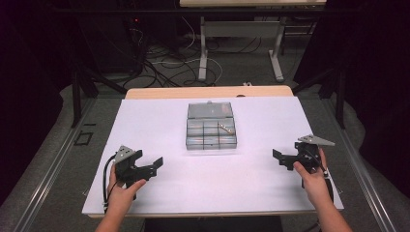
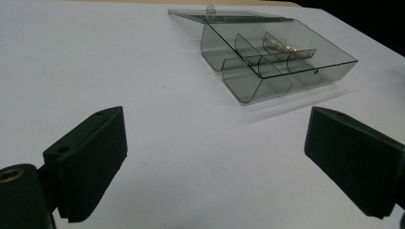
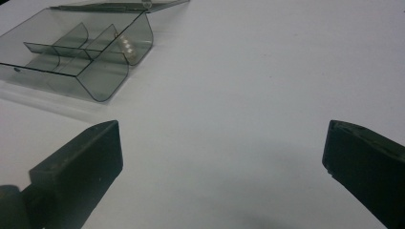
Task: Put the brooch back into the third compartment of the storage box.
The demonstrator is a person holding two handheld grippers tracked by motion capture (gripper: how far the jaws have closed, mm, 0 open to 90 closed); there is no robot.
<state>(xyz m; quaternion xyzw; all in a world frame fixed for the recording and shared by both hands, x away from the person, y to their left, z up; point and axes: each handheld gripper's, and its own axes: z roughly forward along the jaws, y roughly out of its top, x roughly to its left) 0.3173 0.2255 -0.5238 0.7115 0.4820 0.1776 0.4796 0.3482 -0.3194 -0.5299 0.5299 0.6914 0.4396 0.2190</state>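
A clear grey plastic compartment box (image 1: 211,133) lies open in the middle of the white table sheet (image 1: 164,121), its lid (image 1: 210,110) folded back flat. A small metallic piece (image 1: 225,128) rests in its far right compartment. The left gripper view has the box (image 2: 277,62) ahead to the right, with the metallic piece (image 2: 282,46) inside. In the right gripper view the box (image 3: 81,52) stands at the upper left. My left gripper (image 1: 149,162) is open at the front left, nothing between its jaws. My right gripper (image 1: 282,159) is open at the front right, also empty.
The wooden table edge (image 1: 208,92) shows behind the white sheet. Beyond it are cables (image 1: 164,65) on the floor and the legs of another desk (image 1: 203,53). Metal rails (image 1: 43,174) run along both sides of the table.
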